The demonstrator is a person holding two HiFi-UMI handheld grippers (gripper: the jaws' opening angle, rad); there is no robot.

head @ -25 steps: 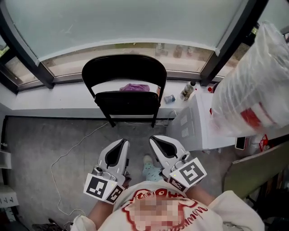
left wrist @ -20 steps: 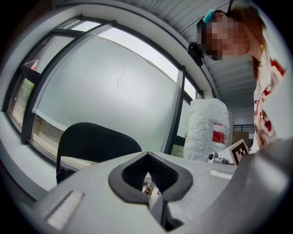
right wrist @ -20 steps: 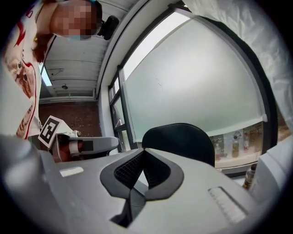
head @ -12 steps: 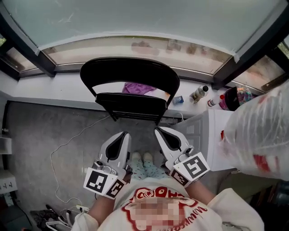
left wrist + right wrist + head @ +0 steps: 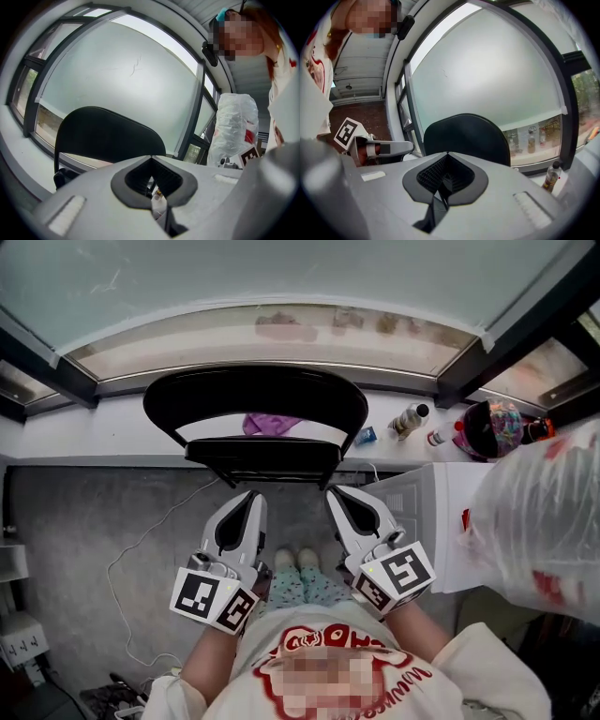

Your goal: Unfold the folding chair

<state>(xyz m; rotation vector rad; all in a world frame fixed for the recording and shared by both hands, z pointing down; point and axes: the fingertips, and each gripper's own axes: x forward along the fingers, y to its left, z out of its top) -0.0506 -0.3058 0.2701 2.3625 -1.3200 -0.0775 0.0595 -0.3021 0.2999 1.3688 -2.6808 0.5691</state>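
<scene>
The black folding chair stands against the window ledge, its curved backrest [image 5: 253, 395] above the seat [image 5: 262, 451], which shows as a narrow dark band. My left gripper [image 5: 251, 499] and right gripper [image 5: 338, 493] point at the chair side by side, their tips just short of the seat's front edge. Both are shut with nothing between the jaws. In the left gripper view the left gripper [image 5: 151, 158] points at the backrest [image 5: 105, 136]. In the right gripper view the right gripper [image 5: 447, 154] points at the backrest [image 5: 466, 138], with the left gripper [image 5: 379, 149] beside it.
A white cabinet [image 5: 422, 512] stands close on the right with a large plastic bag [image 5: 544, 521] over it. Bottles [image 5: 410, 418] and a purple cloth [image 5: 267, 423] lie on the window ledge. A white cable [image 5: 141, 540] runs over the grey floor at left. The person's feet [image 5: 295, 563] are between the grippers.
Both grippers have moved forward toward the chair, so their tips now sit near the seat's front edge. Both have stayed shut.
</scene>
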